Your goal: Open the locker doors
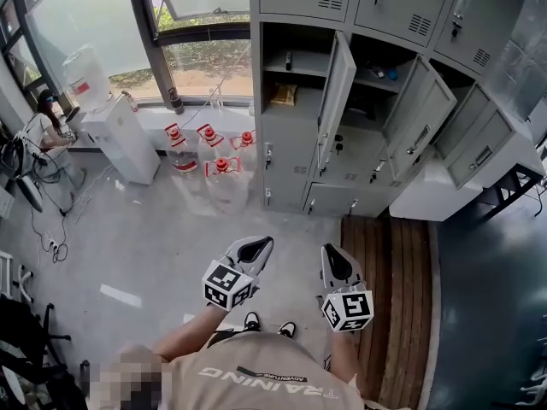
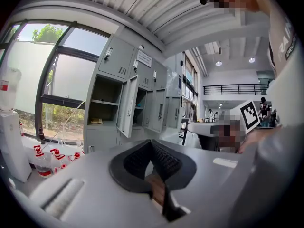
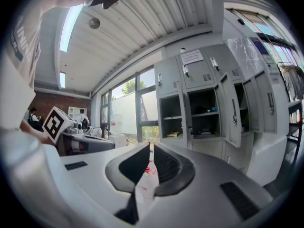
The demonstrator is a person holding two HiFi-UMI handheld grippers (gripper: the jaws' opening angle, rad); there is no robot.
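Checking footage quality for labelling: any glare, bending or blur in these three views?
Head view: window daylight brightens the floor; lockers sharp. Left gripper view: fisheye bends the lockers, corners black. Right gripper view: same bending; ceiling light blown out.

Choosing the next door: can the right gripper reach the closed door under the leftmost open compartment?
Probably not: the right gripper hangs at the person's body, far from the closed door. Only bare floor between.

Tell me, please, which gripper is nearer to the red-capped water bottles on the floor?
Left. The left gripper hangs closer to the person than the water bottles and slightly right of them. The right gripper is farther right, at the edge of the wooden floor strip.
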